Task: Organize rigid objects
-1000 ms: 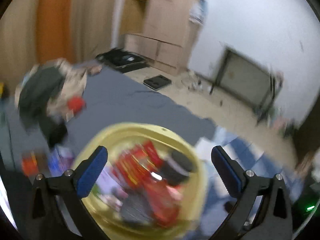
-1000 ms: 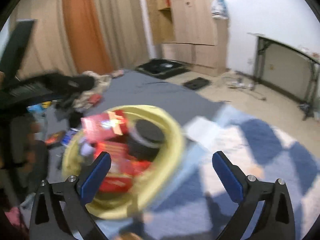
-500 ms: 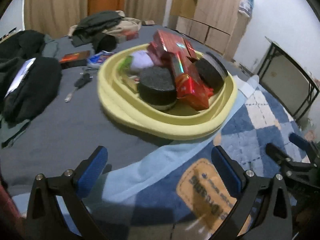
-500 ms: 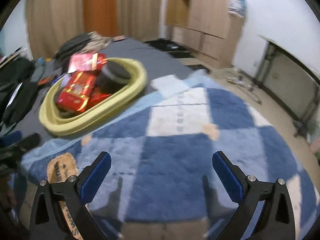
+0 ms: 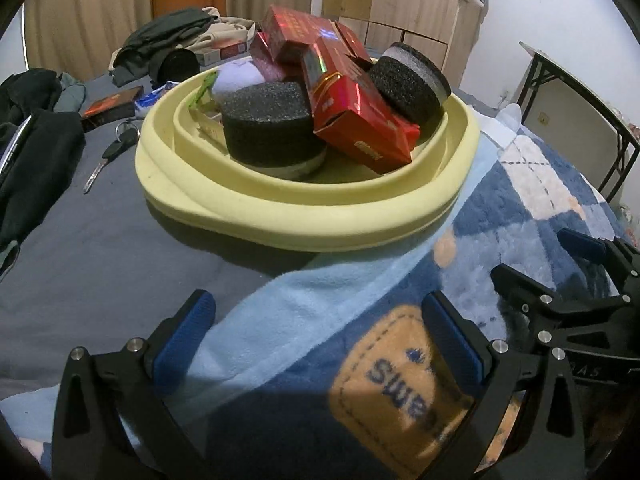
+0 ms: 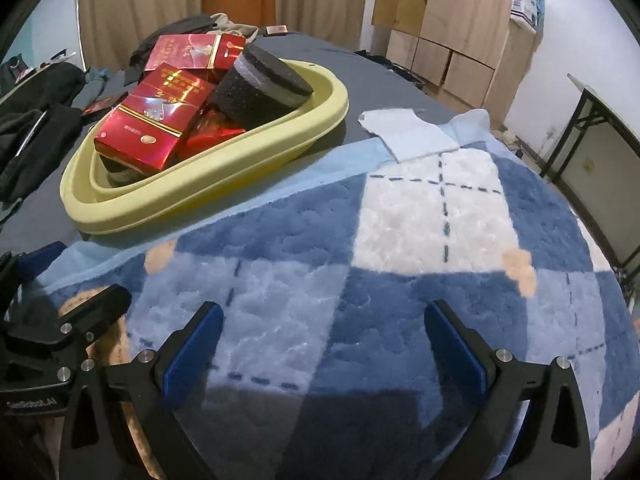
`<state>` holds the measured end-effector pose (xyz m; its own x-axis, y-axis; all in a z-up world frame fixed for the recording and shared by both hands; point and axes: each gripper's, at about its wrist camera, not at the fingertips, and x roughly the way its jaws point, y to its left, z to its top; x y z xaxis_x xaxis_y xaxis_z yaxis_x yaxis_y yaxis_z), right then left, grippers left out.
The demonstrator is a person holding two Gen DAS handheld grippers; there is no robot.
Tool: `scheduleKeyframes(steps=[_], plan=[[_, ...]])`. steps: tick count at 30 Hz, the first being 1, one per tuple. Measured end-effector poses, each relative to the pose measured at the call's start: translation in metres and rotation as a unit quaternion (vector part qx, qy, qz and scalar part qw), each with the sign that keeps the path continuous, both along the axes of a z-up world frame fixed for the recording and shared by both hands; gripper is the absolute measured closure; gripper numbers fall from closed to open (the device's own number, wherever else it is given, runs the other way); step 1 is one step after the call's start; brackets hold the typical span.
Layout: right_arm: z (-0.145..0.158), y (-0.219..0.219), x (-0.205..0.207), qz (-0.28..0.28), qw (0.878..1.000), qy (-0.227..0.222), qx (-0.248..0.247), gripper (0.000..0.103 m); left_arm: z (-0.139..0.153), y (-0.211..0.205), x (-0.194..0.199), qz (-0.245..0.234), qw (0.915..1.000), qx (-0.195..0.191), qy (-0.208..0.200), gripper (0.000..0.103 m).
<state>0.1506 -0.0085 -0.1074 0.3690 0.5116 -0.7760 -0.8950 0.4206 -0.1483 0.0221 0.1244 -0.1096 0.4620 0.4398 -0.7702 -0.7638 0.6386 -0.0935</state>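
A yellow basin point(image 5: 280, 216) sits on a grey bed and also shows in the right wrist view point(image 6: 132, 208). It holds several red boxes point(image 5: 356, 120) point(image 6: 156, 120), two black foam discs point(image 5: 268, 124) point(image 6: 260, 88) and a pale lilac object point(image 5: 240, 76). My left gripper point(image 5: 320, 336) is open and empty, low over the blanket in front of the basin. My right gripper point(image 6: 324, 344) is open and empty over the blue checked blanket point(image 6: 400, 240), to the right of the basin. Each gripper shows in the other's view, the right one point(image 5: 560, 272) and the left one point(image 6: 72, 288).
Dark clothes point(image 5: 36, 148), a key point(image 5: 112, 156), a small dark box point(image 5: 108, 106) and a clothes heap point(image 5: 172, 40) lie left of and behind the basin. A white cloth point(image 6: 408, 132) lies on the blanket. A wooden cupboard point(image 6: 452, 20) and a metal-framed table point(image 6: 600, 144) stand beyond.
Both grippers have dropped from above the basin to low over the blanket in front of it. The motion blur has gone. Both stay open.
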Motion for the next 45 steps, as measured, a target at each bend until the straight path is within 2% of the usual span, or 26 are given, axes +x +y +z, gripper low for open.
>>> scheduleKeyframes(steps=[45], plan=[[0.004,-0.0026,-0.0061,0.0,1.0,-0.002,0.0,0.0,-0.0003,0.0006,-0.0009,-0.002,1.0,-0.003,0.002,0.0]])
